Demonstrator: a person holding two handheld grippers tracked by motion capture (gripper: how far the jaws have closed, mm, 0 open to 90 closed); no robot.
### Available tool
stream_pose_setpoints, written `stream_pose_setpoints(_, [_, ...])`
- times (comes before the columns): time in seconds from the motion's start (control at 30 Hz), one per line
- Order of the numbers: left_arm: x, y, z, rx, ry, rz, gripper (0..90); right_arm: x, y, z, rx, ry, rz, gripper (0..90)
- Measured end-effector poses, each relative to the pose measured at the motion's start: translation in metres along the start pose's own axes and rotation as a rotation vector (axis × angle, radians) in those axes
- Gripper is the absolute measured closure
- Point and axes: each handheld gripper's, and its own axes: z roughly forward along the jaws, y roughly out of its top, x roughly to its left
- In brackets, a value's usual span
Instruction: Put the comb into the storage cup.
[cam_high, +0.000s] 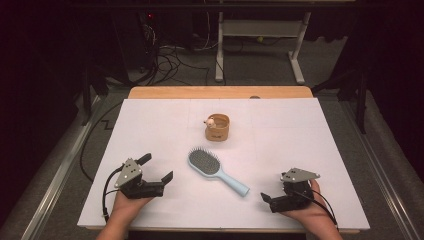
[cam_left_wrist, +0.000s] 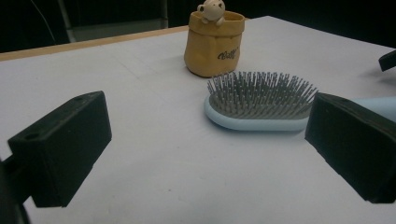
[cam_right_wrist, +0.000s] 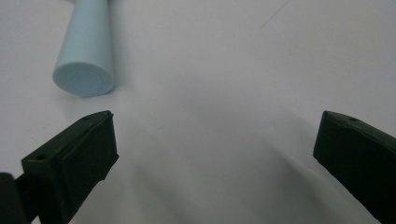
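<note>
A dim lab: white-covered table (cam_high: 150, 115), tangled cables (cam_high: 167, 62) and a desk frame (cam_high: 260, 30) on grey floor.

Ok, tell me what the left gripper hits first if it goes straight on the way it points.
Most likely the hairbrush: its bristled head lies ahead, a bit toward one jaw, with bare table before it. The left gripper is open and holds nothing. The yellow pouch stands farther back. Depth is hard to judge, so it might just clip the brush.

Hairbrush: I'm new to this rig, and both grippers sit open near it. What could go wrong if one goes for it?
The hairbrush lies bristles up with a smooth round handle, so the right gripper, nearest the handle end, might let it roll or slip. Lifted by the handle, the heavier head may droop. Swinging it toward the small yellow pouch could tip that over.
</note>
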Motion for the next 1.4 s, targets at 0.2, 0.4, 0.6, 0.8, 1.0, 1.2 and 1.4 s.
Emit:
stream_pose_setpoints(0.2, [-0.001, 0.001, -0.001, -0.001, -0.011, -0.003, 1.1, 0.008, 0.004, 0.002, -0.014, 0.027, -0.014, 0.1])
stream_pose_setpoints(0.4, [0.0, 0.001, -0.002, -0.016, 0.017, 0.015, 0.1, 0.019, 0.01, 0.009, -0.016, 0.052, -0.038, 0.2])
stream_pose_setpoints(0.6, [-0.001, 0.002, -0.002, -0.032, 0.028, 0.023, 0.0, 0.029, 0.017, 0.015, -0.018, 0.075, -0.054, 0.1])
stream_pose_setpoints(0.8, [-0.002, 0.001, -0.001, -0.029, 0.027, 0.037, 0.0, 0.036, 0.03, 0.026, -0.018, 0.079, -0.068, 0.2])
stream_pose_setpoints(1.0, [-0.003, 0.001, -0.001, -0.03, 0.032, 0.04, 0.0, 0.043, 0.047, 0.039, 0.008, 0.106, -0.085, 0.1])
stream_pose_setpoints(1.2, [-0.002, 0.0, -0.001, -0.032, 0.026, 0.033, 0.0, 0.049, 0.064, 0.054, 0.037, 0.116, -0.117, 0.1])
stream_pose_setpoints(1.4, [-0.002, 0.0, 0.0, -0.027, 0.021, 0.034, 0.0, 0.056, 0.078, 0.064, 0.057, 0.123, -0.165, 0.2])
